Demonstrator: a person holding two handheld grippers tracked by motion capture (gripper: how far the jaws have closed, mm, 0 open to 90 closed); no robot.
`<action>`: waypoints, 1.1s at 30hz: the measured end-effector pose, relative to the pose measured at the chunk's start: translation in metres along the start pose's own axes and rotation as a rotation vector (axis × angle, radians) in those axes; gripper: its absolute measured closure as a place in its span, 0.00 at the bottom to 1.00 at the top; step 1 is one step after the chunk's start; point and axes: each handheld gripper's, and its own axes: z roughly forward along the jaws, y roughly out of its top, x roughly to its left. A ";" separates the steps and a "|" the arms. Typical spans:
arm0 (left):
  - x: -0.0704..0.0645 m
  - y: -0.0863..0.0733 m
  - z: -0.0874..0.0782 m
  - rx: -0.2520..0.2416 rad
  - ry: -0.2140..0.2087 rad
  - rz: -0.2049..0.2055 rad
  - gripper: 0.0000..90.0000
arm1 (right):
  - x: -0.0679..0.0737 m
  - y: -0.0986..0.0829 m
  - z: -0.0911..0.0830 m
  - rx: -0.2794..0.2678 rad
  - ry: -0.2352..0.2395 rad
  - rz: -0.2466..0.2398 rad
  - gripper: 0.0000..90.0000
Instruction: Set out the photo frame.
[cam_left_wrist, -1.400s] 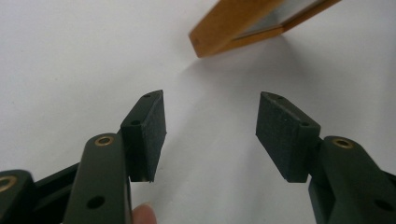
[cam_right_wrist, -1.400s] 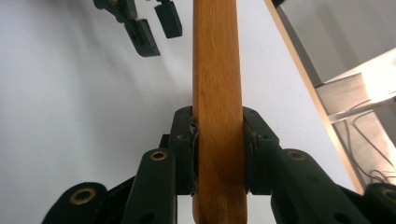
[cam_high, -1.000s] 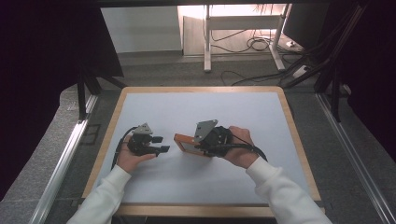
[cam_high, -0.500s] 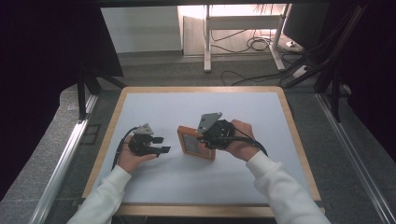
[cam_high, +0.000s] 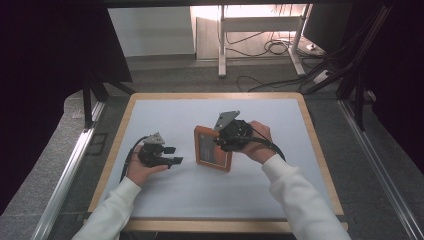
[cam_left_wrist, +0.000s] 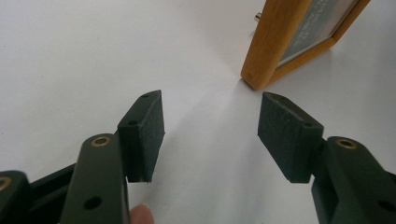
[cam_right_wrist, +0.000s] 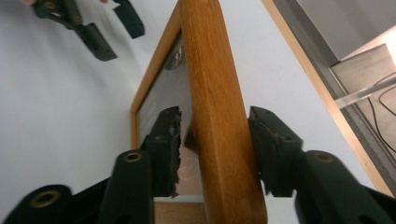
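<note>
The right gripper (cam_high: 223, 141) was clamped on the wooden picture frame (cam_high: 212, 148), one jaw on each face of its right edge, holding it upright near the middle of the white table (cam_high: 260, 192). The left gripper (cam_high: 172, 156), jaws apart and holding nothing, rested just left of the frame.

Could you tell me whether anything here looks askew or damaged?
The wooden picture frame stands raised on its lower edge, tilted, with the right gripper clamped on its side rail. The inner pad of one of the fingers looks frayed. The left gripper is open.
</note>
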 end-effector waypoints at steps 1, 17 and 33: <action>0.000 0.000 0.000 0.001 0.001 0.000 0.45 | -0.002 0.000 0.001 0.002 0.004 0.007 0.60; 0.000 -0.001 0.002 0.004 0.000 0.002 0.45 | -0.020 -0.007 0.012 0.003 -0.030 0.087 0.47; 0.000 -0.001 0.002 0.003 0.000 0.003 0.44 | -0.034 -0.012 0.019 -0.006 -0.039 0.143 0.40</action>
